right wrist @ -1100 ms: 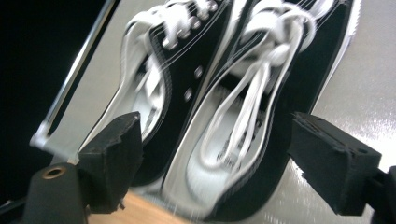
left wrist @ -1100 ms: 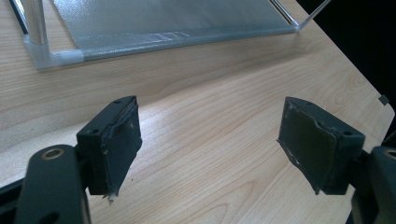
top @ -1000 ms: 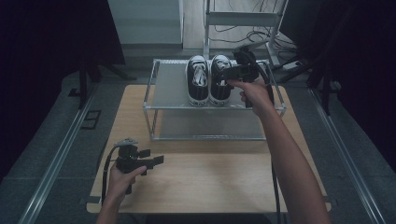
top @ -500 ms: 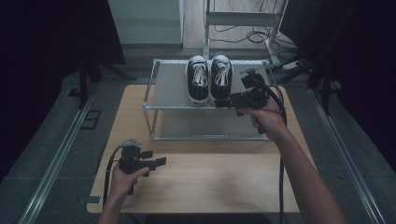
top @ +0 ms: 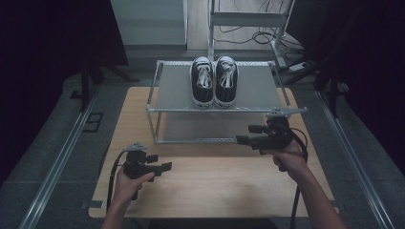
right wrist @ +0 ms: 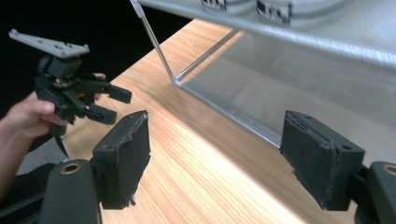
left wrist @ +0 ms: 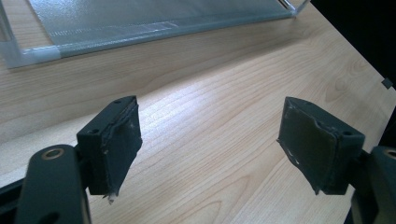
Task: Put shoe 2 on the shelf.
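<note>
A pair of black-and-white sneakers [top: 214,81] stands side by side on the top shelf of a metal rack [top: 258,88], toes toward me; their soles [right wrist: 243,5] peek in at the top of the right gripper view. My right gripper [top: 244,134] hovers at the rack's front right corner, pointing left, open and with nothing between its jaws [right wrist: 215,140]. My left gripper [top: 160,162] sits low over the wooden table [top: 215,186] in front of the rack's left end, also open and holding nothing [left wrist: 210,140]. It shows too in the right gripper view [right wrist: 116,105].
The rack's lower shelf [left wrist: 140,23] lies close ahead of the left gripper. Metal floor rails [top: 62,157] run along both sides of the table. Cables and a stand frame [top: 248,19] lie behind the rack. Bare tabletop stretches between the two hands.
The right hand has pulled back from the sneakers on the top shelf and come down toward me, to the rack's front right corner. The left hand has stayed put.
</note>
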Tool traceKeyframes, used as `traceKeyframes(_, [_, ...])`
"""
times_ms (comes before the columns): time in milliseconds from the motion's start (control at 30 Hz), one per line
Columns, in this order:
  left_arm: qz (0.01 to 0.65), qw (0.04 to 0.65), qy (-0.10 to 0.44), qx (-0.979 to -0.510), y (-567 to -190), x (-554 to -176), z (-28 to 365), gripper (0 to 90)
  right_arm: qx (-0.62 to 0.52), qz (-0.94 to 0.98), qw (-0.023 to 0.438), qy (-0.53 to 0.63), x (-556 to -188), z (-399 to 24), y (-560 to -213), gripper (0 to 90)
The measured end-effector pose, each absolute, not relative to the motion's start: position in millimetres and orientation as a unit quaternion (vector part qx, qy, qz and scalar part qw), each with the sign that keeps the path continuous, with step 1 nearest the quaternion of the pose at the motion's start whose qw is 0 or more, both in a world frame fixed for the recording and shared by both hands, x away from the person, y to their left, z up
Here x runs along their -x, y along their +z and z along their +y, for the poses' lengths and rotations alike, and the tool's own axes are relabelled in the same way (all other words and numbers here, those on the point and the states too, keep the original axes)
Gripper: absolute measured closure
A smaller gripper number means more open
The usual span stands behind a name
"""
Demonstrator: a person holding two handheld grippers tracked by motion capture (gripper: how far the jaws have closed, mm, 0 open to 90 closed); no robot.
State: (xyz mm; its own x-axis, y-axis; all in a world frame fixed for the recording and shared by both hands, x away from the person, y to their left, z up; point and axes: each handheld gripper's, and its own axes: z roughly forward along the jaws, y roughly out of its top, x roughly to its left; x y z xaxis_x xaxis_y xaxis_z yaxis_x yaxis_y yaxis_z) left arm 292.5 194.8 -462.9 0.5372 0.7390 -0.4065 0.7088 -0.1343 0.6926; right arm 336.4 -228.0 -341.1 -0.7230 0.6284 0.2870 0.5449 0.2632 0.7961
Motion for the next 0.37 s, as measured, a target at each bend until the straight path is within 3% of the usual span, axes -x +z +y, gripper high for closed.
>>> traceKeyframes(367, [0.472,0.446,0.014,-0.760,-464,-293,190,21.1,-0.369,0.795,0.055,0.479,-334,-239,-368,23.2])
